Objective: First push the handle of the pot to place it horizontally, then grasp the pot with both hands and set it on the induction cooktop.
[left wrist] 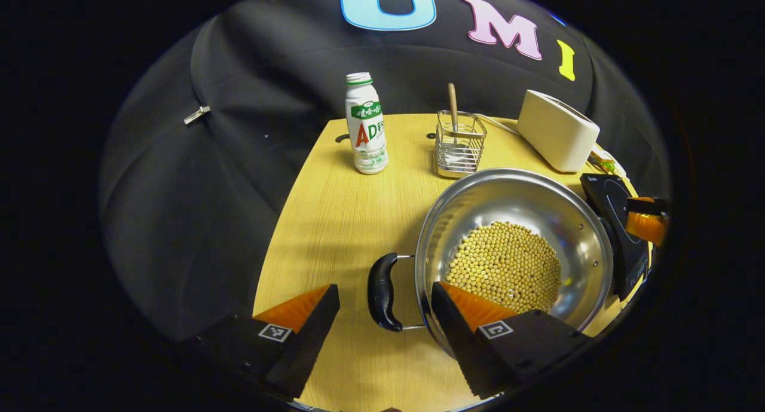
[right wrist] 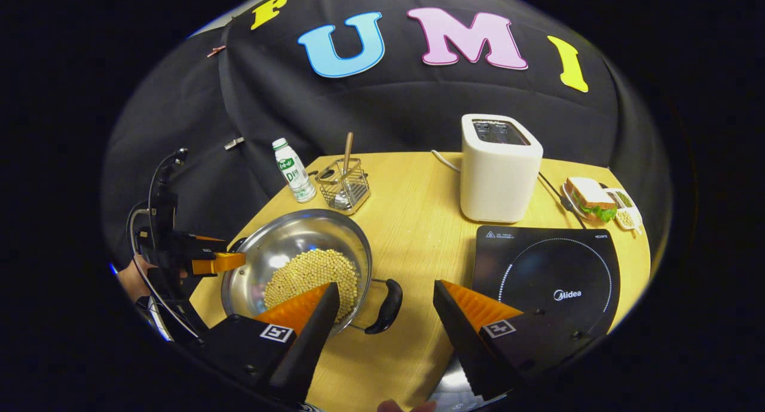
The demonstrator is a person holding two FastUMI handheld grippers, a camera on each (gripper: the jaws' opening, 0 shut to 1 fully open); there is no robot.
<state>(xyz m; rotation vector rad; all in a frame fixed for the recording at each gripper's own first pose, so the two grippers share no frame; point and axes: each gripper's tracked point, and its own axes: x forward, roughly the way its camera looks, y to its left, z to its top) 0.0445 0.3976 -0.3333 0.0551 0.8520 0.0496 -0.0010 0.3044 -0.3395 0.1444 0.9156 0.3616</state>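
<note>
Stainless steel dominates the left gripper view: the pot (left wrist: 514, 250) sits right of centre in the frame on the wooden table (left wrist: 340, 220), holding a layer of soybeans (left wrist: 505, 265). Its black left handle (left wrist: 382, 291) stands at lower centre, in the gap of the left gripper (left wrist: 385, 298), whose 2 fingers are spread wide, 1 on each side of the handle and neither touching it; the right-hand finger overlaps the pot's rim in the picture. At the right edge lies the black induction cooktop (left wrist: 615, 220), just beside the pot, with part of the other gripper above it. Toward the top stand a white drink bottle (left wrist: 366, 125), a wire utensil holder (left wrist: 458, 144) with a wooden-handled utensil (left wrist: 453, 104), and a white toaster (left wrist: 556, 131).

In the right gripper view the pot (right wrist: 287, 250) lies at lower left of the frame, well apart from the induction cooktop (right wrist: 547, 274) at lower right. The pot's right handle (right wrist: 387, 307) sits at lower centre inside the wide-open right gripper (right wrist: 385, 295), clear of both fingers. At far left the left gripper (right wrist: 224, 262) reaches the pot's far rim, held by a hand (right wrist: 134, 280). The bottle (right wrist: 293, 170) and utensil holder (right wrist: 343, 188) stand behind the pot, the toaster (right wrist: 499, 167) behind the cooktop, and a sandwich (right wrist: 588, 198) on a plate at the right edge.
</note>
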